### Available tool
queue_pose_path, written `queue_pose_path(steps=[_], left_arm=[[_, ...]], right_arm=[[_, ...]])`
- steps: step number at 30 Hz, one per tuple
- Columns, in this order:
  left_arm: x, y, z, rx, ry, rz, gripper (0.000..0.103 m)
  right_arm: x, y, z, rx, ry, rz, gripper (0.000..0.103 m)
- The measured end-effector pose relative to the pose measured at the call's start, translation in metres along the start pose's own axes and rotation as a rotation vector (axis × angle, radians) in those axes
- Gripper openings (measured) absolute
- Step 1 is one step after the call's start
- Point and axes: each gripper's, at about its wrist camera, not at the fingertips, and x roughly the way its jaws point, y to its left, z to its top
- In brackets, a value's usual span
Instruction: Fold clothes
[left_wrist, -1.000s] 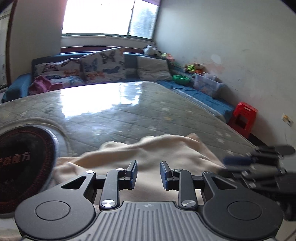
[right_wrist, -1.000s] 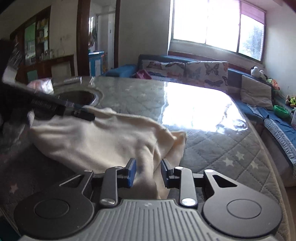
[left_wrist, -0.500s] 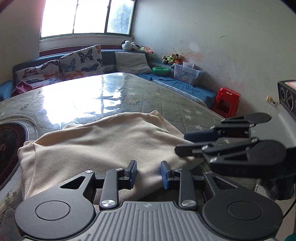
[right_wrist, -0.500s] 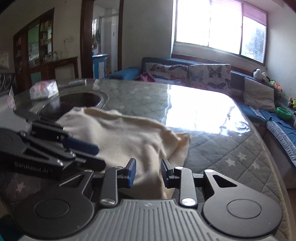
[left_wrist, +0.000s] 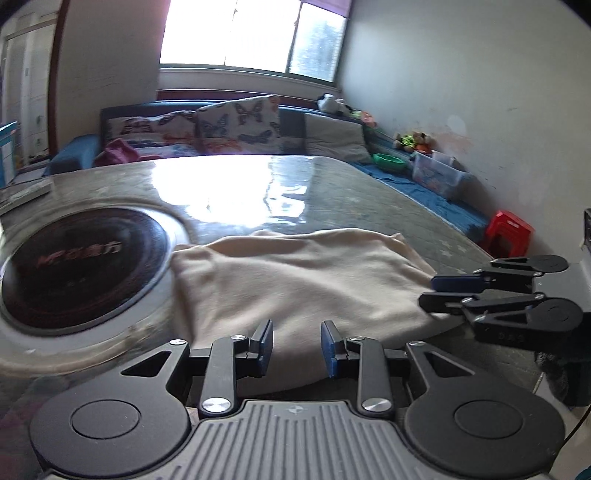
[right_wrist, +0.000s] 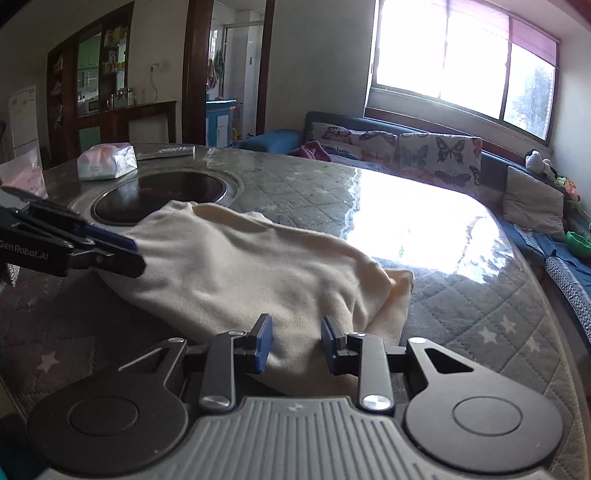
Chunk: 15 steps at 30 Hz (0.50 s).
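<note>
A cream garment (left_wrist: 303, 273) lies bunched and partly folded on the quilted, glossy table (left_wrist: 369, 195). My left gripper (left_wrist: 297, 341) hovers at its near edge, jaws apart, with only cloth showing behind the gap. In the right wrist view the left gripper (right_wrist: 138, 254) points at the left end of the garment (right_wrist: 236, 273). My right gripper (right_wrist: 295, 343) stands over the near right part of the cloth, jaws apart and nothing pinched. From the left wrist view the right gripper (left_wrist: 426, 293) has its tips at the garment's right edge.
A round black hotplate (left_wrist: 81, 266) is set into the table just left of the garment. A tissue pack (right_wrist: 105, 160) and a remote (right_wrist: 166, 151) lie beyond it. A sofa with butterfly cushions (left_wrist: 236, 125) runs behind, and a red stool (left_wrist: 508, 232) stands by the wall.
My left gripper has swung left along the garment's near edge towards the hotplate end. The right gripper has stayed put, and the cloth has not visibly shifted.
</note>
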Motion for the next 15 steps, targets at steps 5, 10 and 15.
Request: queue_pose_path(steps=[5,10,15], left_arm=[[-0.001,0.022,-0.009,-0.085,0.017,0.002,0.03],[-0.013,0.022,-0.005,-0.105,-0.018,-0.012,0.031],[-0.01,0.032,-0.008,-0.127,-0.014,0.01,0.031]], right_arm=[[0.007,0.004,0.003,-0.002,0.024,0.025,0.029],[0.006,0.008,0.008,-0.016,0.02,0.019,0.029],[0.011,0.012,0.011,-0.043,0.031,0.041,0.029]])
